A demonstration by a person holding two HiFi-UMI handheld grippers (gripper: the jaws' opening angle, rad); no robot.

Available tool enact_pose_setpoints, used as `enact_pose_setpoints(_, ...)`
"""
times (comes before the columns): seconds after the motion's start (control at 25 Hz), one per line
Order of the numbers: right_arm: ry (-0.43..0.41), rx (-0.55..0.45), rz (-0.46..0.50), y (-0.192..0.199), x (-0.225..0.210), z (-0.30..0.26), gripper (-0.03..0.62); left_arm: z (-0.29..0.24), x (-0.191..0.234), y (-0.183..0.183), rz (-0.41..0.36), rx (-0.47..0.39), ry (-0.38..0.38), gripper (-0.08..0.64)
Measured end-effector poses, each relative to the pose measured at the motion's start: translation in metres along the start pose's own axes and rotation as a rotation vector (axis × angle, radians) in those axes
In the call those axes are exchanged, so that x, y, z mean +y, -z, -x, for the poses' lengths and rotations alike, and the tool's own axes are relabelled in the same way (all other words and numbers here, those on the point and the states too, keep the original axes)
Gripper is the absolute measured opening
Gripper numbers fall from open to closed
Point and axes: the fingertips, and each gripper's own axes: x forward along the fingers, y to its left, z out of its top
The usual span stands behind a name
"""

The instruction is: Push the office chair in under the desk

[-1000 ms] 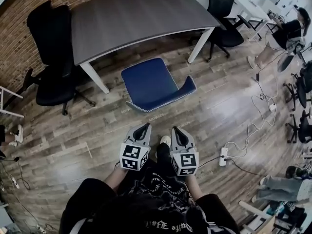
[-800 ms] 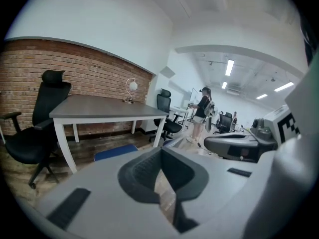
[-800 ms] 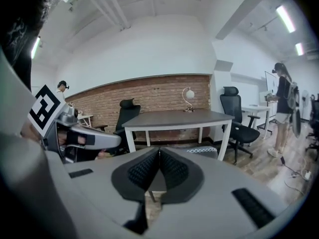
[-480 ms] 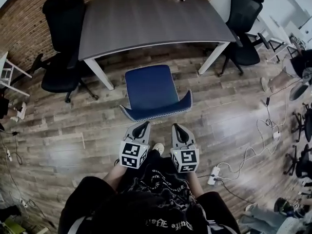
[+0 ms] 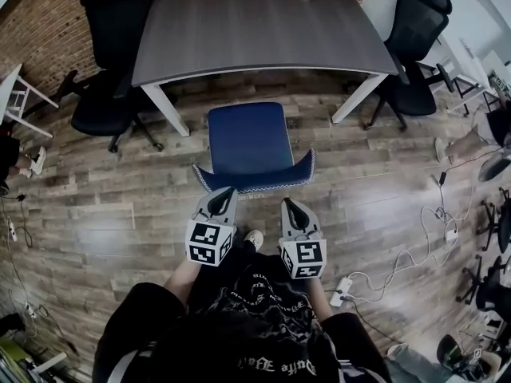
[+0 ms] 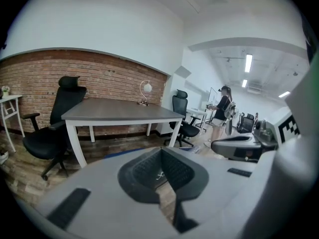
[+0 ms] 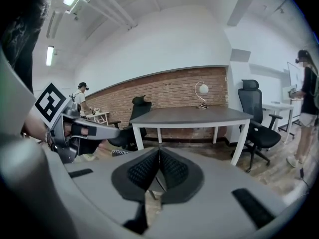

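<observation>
In the head view, your left gripper [image 5: 223, 192] and your right gripper [image 5: 288, 205] are side by side, pointing away from you. The blue chair [image 5: 247, 140] is right in front of both of them, with its curved back nearest to the tips. The left tip is at the top edge of that back, but you can't tell if it touches. The right tip is just short of it. The desk [image 5: 255, 22] is past the chair, and only the far end of the seat reaches its front edge. One black chair [image 5: 108, 94] is far off to the left of your left gripper. Another black chair [image 5: 415, 54] is far off to the right of your right gripper. In the left gripper view, the two jaws are pressed together with nothing between them. The desk is straight ahead, and a thin blue strip of the chair shows just over the gripper. In the right gripper view, the jaws are also pressed together and hold nothing. The desk is ahead, with a small lamp [image 7: 201, 89] on its far side.
</observation>
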Motion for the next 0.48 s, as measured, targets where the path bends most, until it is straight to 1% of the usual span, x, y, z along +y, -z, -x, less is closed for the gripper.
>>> enact_pose_setpoints(0.12,-0.009,0.017,0.005,0.0,0.0,-0.005,0.005,-0.003,0.005,-0.002,0.007,0.006,0.014,0.006)
enact_pose_setpoints(0.24,-0.021,0.037,0.02,-0.001,0.001,-0.011,0.005,-0.007,0.01,0.0,0.015,0.034,0.023,0.006)
enact_pose_setpoints(0.4,-0.029,0.05,0.04,-0.007,-0.004,-0.017,0.005,-0.013,0.007,0.009,-0.048,0.099,0.053,0.007)
enact_pose_setpoints(0.48,-0.031,0.059,0.051,-0.009,-0.007,-0.02,0.006,-0.014,0.007,0.014,-0.037,0.119,0.063,0.007)
